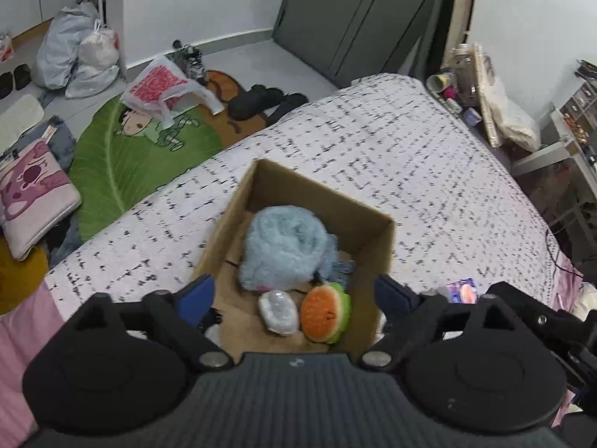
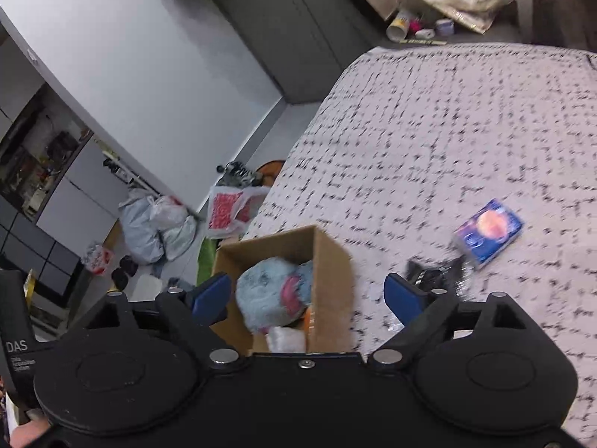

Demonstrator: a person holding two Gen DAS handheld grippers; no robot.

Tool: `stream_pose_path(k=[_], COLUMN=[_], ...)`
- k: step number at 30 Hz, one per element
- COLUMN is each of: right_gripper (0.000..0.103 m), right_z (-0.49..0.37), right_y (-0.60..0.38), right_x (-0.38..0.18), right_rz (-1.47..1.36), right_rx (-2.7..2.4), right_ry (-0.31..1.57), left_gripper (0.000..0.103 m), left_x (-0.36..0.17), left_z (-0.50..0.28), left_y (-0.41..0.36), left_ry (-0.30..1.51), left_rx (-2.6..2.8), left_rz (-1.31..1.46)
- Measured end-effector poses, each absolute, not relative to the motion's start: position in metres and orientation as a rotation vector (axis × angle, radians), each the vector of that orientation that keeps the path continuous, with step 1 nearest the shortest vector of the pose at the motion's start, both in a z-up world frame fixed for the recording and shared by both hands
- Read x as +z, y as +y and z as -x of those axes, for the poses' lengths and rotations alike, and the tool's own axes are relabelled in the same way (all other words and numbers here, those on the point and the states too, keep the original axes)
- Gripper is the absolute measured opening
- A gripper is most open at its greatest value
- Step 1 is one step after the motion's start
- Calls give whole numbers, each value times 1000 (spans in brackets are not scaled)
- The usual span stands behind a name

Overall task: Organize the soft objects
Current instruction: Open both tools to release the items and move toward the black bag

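An open cardboard box (image 1: 377,239) stands on the bed and holds a fluffy light-blue plush (image 1: 283,250), a watermelon-slice plush (image 1: 325,311) and a small white wrapped item (image 1: 279,311). My left gripper (image 1: 294,298) is open and empty, held just above the box's near side. The box also shows in the right wrist view (image 2: 332,261), with the blue plush (image 2: 272,298) inside it. My right gripper (image 2: 309,296) is open and empty over the box's right wall. A blue packet (image 2: 488,231) and a dark object (image 2: 440,274) lie on the bed to the right of the box.
The bed has a white cover with black marks (image 1: 410,156). On the floor to the left lie a green leaf rug (image 1: 123,160), plastic bags (image 1: 86,56), a pink cushion (image 1: 30,194) and black shoes (image 1: 261,99). A cluttered shelf (image 1: 485,89) stands beyond the bed.
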State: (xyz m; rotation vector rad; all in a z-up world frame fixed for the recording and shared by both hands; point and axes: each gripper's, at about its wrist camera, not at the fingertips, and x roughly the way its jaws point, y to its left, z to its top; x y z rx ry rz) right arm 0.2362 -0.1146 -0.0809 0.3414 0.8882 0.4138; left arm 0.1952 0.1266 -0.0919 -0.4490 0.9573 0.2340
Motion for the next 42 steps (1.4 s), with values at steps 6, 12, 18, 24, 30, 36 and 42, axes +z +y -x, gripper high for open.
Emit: stream_pose_path(k=[6, 12, 18, 24, 30, 36, 42], right_gripper=[98, 102, 103, 103, 103, 103, 103], right_z=[-230, -232, -234, -240, -248, -252, -259], right_y=[-140, -165, -191, -213, -233, -251, -269], right_x=[-74, -69, -62, -54, -53, -71, -87], right_rz=[-320, -322, -295, -248, -233, -284, -362], right_rx=[404, 390, 383, 358, 373, 405, 406], right_ry=[835, 818, 802, 779, 771, 789, 831], left_gripper=[103, 103, 103, 103, 103, 103, 102], left_x=[-83, -80, -78, -78, -79, -84, -94], left_z=[-189, -187, -188, -191, -194, -200, -208], left_y=[107, 85, 63, 41, 22, 5, -12], left_ry=[876, 849, 852, 861, 876, 897, 923], left_rx=[232, 206, 183, 187, 180, 200, 211], left_rz=[465, 450, 433, 398, 350, 308, 281])
